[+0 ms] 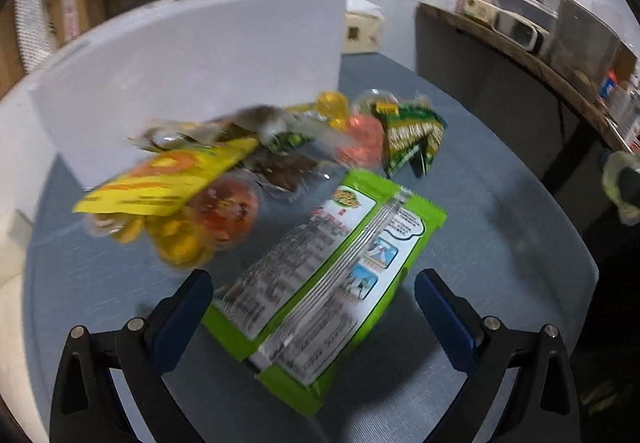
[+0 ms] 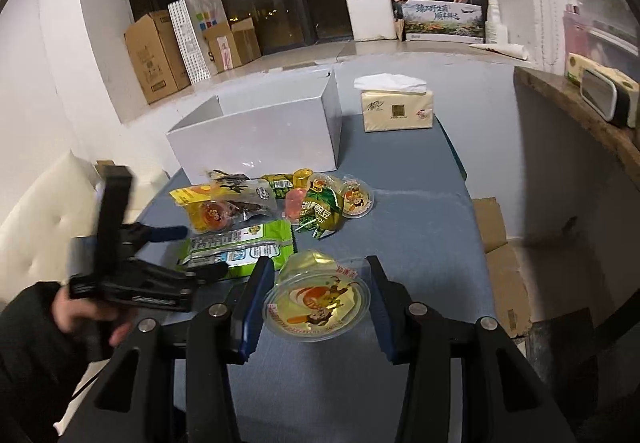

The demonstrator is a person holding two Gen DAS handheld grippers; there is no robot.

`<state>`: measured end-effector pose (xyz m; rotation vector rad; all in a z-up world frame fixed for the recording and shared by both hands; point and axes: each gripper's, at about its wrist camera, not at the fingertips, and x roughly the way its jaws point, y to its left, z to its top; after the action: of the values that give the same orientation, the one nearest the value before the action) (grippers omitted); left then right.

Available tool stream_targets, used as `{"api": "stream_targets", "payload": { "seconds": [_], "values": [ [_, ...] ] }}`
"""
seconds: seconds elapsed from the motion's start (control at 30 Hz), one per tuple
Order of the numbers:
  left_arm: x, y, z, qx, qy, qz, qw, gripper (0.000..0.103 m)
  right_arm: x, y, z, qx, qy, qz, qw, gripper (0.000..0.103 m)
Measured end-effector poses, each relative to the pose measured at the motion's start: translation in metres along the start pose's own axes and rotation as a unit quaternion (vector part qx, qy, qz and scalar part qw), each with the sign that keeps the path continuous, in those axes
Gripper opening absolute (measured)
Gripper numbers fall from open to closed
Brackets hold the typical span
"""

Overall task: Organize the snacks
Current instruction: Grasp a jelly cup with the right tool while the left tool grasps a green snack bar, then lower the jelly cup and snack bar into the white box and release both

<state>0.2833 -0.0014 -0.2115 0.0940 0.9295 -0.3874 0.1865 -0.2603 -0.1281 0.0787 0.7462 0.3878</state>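
Note:
A loose heap of snacks lies on the blue-grey tabletop (image 2: 420, 227) in front of an open grey box (image 2: 256, 139). My right gripper (image 2: 318, 283) is shut on a yellow jelly cup (image 2: 316, 299), held clear of the table. My left gripper (image 1: 314, 295) is open, its fingers either side of a green snack packet (image 1: 320, 283) lying back side up. From the right wrist view, the left gripper (image 2: 200, 250) hovers over that green packet (image 2: 244, 243), held by a hand in a dark sleeve. Behind it lie a yellow packet (image 1: 160, 179), jelly cups (image 1: 224, 211) and a green pea packet (image 1: 412, 131).
A tissue pack (image 2: 396, 111) stands right of the grey box (image 1: 192, 59). Cardboard boxes (image 2: 156, 55) and a paper bag (image 2: 196, 35) line the sill behind. A wooden shelf (image 2: 580, 111) runs along the right, and a white cushion (image 2: 40, 211) sits at the left.

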Motion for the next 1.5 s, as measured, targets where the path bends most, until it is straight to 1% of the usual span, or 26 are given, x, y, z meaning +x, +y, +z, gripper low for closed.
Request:
{"api": "stream_targets", "payload": {
  "seconds": [0.03, 0.07, 0.1, 0.17, 0.27, 0.33, 0.4, 0.43, 0.47, 0.5, 0.57, 0.63, 0.67, 0.73, 0.83, 0.93, 0.97, 1.03, 1.1, 1.17, 1.2, 1.27, 1.33, 1.37, 1.47, 1.5],
  "values": [
    [0.002, 0.0, 0.0, 0.006, 0.0, -0.002, 1.0, 0.101, -0.003, -0.001, -0.001, 0.006, -0.001, 0.003, 1.0, 0.05],
    [0.005, 0.0, 0.0, 0.012, 0.004, -0.008, 0.9999, 0.094, -0.005, -0.001, -0.003, 0.006, -0.003, 0.002, 1.0, 0.05],
    [0.009, 0.0, 0.0, 0.015, 0.011, -0.017, 0.9997, 0.091, -0.007, -0.001, -0.004, 0.005, -0.005, 0.0, 1.0, 0.05],
    [0.008, -0.004, 0.002, 0.039, 0.001, -0.026, 0.9989, 0.084, -0.008, -0.002, -0.004, 0.011, -0.003, 0.003, 1.0, 0.05],
    [0.014, -0.01, 0.006, 0.061, 0.012, -0.032, 0.9976, 0.083, -0.007, 0.001, -0.005, 0.007, -0.002, 0.006, 1.0, 0.05],
    [0.014, -0.018, 0.004, 0.092, 0.017, -0.023, 0.9953, 0.083, -0.007, 0.004, -0.005, 0.006, -0.001, 0.009, 1.0, 0.05],
    [0.011, -0.026, 0.0, 0.107, 0.017, -0.043, 0.9931, 0.081, -0.009, 0.006, -0.006, 0.002, -0.006, 0.012, 1.0, 0.05],
    [0.01, -0.03, -0.003, 0.117, 0.013, -0.04, 0.9922, 0.075, -0.008, 0.006, -0.007, 0.003, -0.005, 0.012, 1.0, 0.05],
    [0.007, -0.033, -0.005, 0.12, 0.009, -0.046, 0.9917, 0.07, -0.007, 0.006, -0.007, 0.006, -0.001, 0.013, 1.0, 0.05],
    [0.006, -0.035, -0.006, 0.121, 0.008, -0.044, 0.9917, 0.069, -0.006, 0.006, -0.007, 0.007, 0.0, 0.013, 1.0, 0.05],
    [0.003, -0.036, -0.007, 0.112, 0.008, -0.042, 0.9928, 0.063, -0.006, 0.007, -0.007, 0.007, -0.001, 0.013, 1.0, 0.05],
    [-0.002, -0.04, -0.012, 0.108, 0.01, -0.045, 0.9931, 0.063, -0.009, 0.008, -0.008, 0.007, -0.004, 0.016, 1.0, 0.05],
    [-0.005, -0.044, -0.015, 0.113, 0.008, -0.041, 0.9927, 0.063, -0.01, 0.008, -0.007, 0.007, -0.005, 0.017, 1.0, 0.05],
    [-0.017, -0.052, -0.022, 0.118, -0.003, -0.036, 0.9924, 0.063, -0.01, 0.008, -0.006, 0.006, -0.007, 0.017, 1.0, 0.05],
    [-0.036, -0.057, -0.023, 0.093, -0.027, -0.019, 0.9952, 0.063, -0.012, 0.012, -0.005, 0.004, -0.011, 0.019, 1.0, 0.05],
    [-0.072, -0.054, -0.025, 0.043, -0.066, 0.007, 0.9969, 0.063, -0.012, 0.018, -0.002, -0.003, -0.021, 0.021, 1.0, 0.05],
    [-0.088, -0.051, -0.024, 0.02, -0.087, 0.024, 0.9958, 0.063, -0.011, 0.021, 0.001, -0.007, -0.023, 0.023, 0.999, 0.05],
    [-0.111, -0.042, -0.02, -0.019, -0.114, 0.043, 0.9924, 0.063, -0.006, 0.028, 0.008, -0.018, -0.027, 0.027, 0.999, 0.05],
    [-0.134, -0.031, -0.013, -0.059, -0.147, 0.056, 0.9858, 0.063, 0.003, 0.037, 0.02, -0.031, -0.03, 0.034, 0.998, 0.05],
    [-0.152, -0.02, -0.003, -0.092, -0.172, 0.059, 0.979, 0.063, 0.014, 0.047, 0.035, -0.048, -0.034, 0.043, 0.997, 0.05],
    [-0.158, -0.013, 0.005, -0.101, -0.182, 0.071, 0.9755, 0.063, 0.021, 0.053, 0.044, -0.058, -0.036, 0.048, 0.997, 0.05],
    [-0.161, -0.002, 0.021, -0.107, -0.2, 0.093, 0.9694, 0.063, 0.037, 0.063, 0.063, -0.067, -0.042, 0.054, 0.995, 0.05],
    [-0.16, 0.015, 0.041, -0.114, -0.213, 0.101, 0.9652, 0.064, 0.057, 0.067, 0.085, -0.063, -0.04, 0.064, 0.995, 0.05],
    [-0.157, 0.024, 0.052, -0.119, -0.219, 0.113, 0.9619, 0.064, 0.071, 0.069, 0.099, -0.059, -0.038, 0.066, 0.995, 0.05],
    [-0.137, 0.062, 0.091, -0.138, -0.213, 0.135, 0.9578, 0.064, 0.102, 0.067, 0.134, -0.038, -0.033, 0.075, 0.996, 0.05],
    [-0.129, 0.074, 0.101, -0.142, -0.209, 0.132, 0.9585, 0.064, 0.114, 0.068, 0.147, -0.04, -0.034, 0.07, 0.996, 0.05]
  ]
}}
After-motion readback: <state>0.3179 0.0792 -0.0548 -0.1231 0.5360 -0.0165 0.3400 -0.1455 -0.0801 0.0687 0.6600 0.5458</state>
